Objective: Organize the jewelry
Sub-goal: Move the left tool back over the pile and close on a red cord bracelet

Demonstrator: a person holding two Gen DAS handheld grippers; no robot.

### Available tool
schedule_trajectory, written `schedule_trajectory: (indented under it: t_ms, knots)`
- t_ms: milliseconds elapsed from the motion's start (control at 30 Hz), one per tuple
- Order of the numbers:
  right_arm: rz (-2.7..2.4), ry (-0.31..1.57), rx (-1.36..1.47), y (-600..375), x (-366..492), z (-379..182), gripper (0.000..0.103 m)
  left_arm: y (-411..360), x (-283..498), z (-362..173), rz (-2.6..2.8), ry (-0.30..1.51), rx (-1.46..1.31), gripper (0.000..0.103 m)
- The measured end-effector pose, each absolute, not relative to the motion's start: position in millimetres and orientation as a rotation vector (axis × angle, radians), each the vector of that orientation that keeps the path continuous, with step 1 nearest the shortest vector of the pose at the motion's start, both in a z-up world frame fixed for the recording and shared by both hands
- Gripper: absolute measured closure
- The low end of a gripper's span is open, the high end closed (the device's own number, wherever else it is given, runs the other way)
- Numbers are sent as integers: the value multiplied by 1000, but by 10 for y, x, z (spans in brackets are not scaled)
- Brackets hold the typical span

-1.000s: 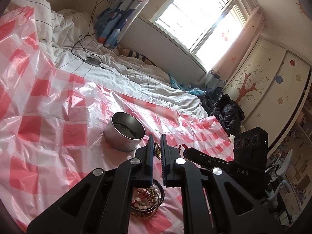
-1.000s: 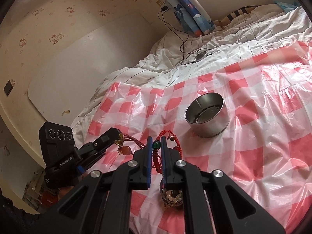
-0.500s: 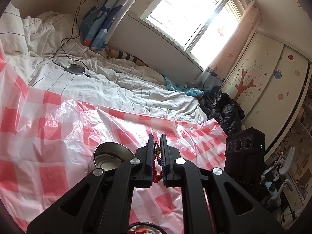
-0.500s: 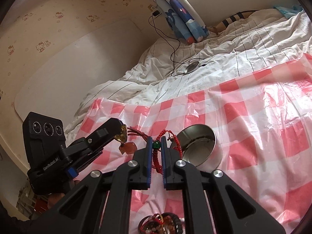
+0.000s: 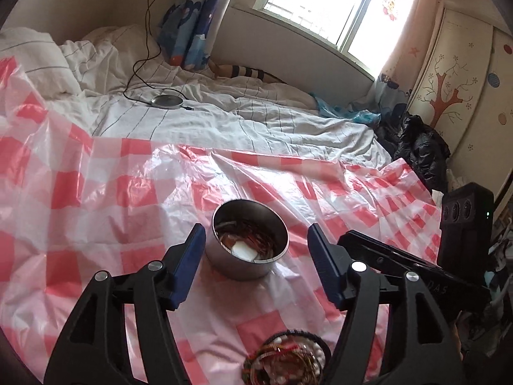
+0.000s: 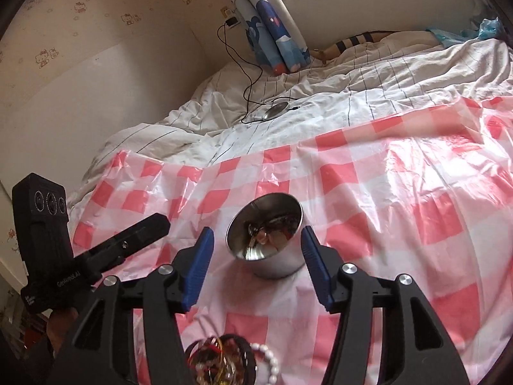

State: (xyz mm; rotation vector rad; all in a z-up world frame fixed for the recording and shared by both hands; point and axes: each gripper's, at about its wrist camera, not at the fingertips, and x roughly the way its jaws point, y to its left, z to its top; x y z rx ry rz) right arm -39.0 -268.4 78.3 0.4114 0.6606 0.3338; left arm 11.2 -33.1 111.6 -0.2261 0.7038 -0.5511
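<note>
Bed w/ pink-check plastic sheet [image 5: 96, 192]: left gripper [image 5: 253, 250] and right gripper [image 6: 255, 250] both spread wide, holding nothing, steel tin [image 5: 247, 250] at 12 o'clock betw. the jaws w/ red cord bracelet inside; bead pile [image 5: 288, 362] at 6; judged light, limp, tangle-prone, so pinch cord, not beads.

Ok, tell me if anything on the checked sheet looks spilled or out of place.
One thing: a white bead strand hangs over the rim of the near jewelry bowl instead of lying inside. The metal tin stands upright with its jewelry inside, and both grippers, left and right, are open and hold nothing.
</note>
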Motion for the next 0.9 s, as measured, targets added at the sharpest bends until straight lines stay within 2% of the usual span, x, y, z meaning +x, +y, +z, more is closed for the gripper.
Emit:
schedule_trajectory:
  t_ms: [67,400,467,567,667,767,900]
  knots:
    - [310,666,378,-2691,-687,720,39,-234,-53,1048,-558,743,-251,38]
    - [237,722,412,-2841,-1149,427,38,-59,-423,630,-614,943,-270,38]
    - [246,731,459,-2916,-1120,373,38,-46,-454,639,-614,935,-259,38]
    - [219,771,467,-2979,-1074,188,31,-124,-496,654,-626,930,-186,38]
    - [212,793,521,-3098,-1070,-60,31,-305,-577,720,-678,875,-56,38]
    - [225,777,531,-3112,-1090,-75,31,-547,-648,754,-725,802,120,38]
    - [244,782,509,-3078,-1073,-71,23,-774,-630,708,-768,780,246,39]
